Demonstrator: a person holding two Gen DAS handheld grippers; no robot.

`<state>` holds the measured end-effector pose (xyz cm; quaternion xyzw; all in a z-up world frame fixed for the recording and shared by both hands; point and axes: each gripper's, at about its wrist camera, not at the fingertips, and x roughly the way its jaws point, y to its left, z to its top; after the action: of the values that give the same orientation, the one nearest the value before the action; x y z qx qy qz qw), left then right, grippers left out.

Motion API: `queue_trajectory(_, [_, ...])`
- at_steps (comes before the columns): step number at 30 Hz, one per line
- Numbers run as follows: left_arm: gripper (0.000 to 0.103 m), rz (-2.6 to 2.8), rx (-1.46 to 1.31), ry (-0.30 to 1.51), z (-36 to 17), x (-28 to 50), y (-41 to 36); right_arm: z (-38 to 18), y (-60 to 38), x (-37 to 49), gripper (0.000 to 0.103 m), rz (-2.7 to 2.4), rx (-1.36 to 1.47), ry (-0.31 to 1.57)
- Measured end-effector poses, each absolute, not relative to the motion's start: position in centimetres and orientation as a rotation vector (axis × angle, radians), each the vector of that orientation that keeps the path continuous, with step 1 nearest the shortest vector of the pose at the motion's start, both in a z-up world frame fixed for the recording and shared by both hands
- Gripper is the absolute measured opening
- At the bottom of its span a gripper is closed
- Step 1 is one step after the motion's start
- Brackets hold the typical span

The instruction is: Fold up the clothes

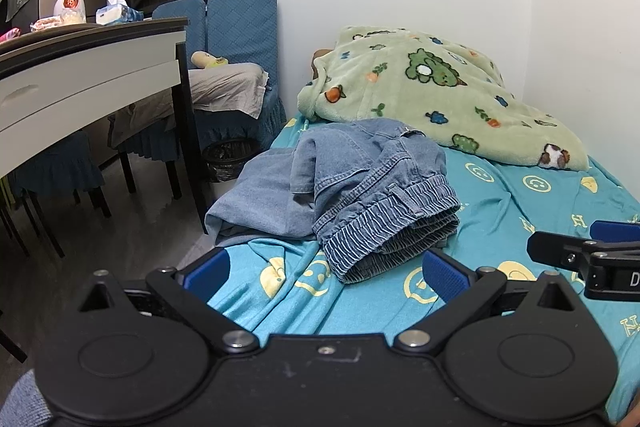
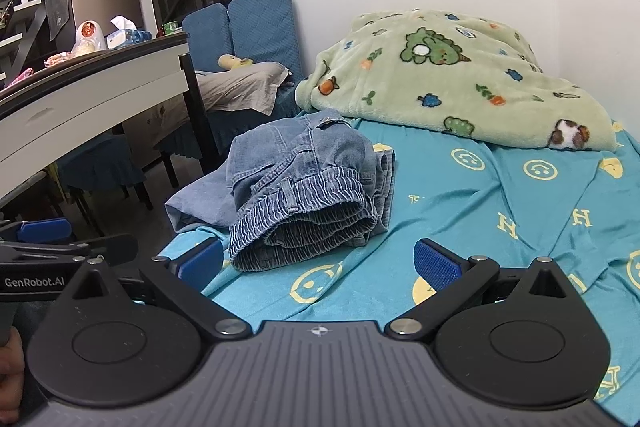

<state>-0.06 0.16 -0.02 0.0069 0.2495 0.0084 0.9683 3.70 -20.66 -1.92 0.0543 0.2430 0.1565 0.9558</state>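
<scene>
A pair of blue denim trousers (image 1: 360,183) lies bunched in a heap near the left edge of the bed, its elastic waistband facing me; the right wrist view shows the same trousers (image 2: 308,183). A lighter blue part of the cloth (image 1: 256,199) hangs toward the bed's edge. My left gripper (image 1: 324,273) hovers just short of the waistband, wide open, nothing between its blue pads. My right gripper (image 2: 320,263) is also open and empty, close in front of the heap. Each gripper appears at the edge of the other's view.
The bed has a turquoise smiley-print sheet (image 1: 520,195). A green fleece blanket (image 1: 436,91) is piled at the far end against the white wall. Left of the bed stand a table (image 1: 80,75), blue-covered chairs (image 1: 236,39) and a black waste bin (image 1: 230,159) on the floor.
</scene>
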Motion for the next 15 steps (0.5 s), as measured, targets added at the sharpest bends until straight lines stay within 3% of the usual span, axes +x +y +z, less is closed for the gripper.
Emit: queue_trajectory(15, [0.103, 0.016, 0.018, 0.508, -0.05, 0.05, 0.03, -2.04, -20.72, 3.77, 0.103, 0.314, 0.114, 0.496])
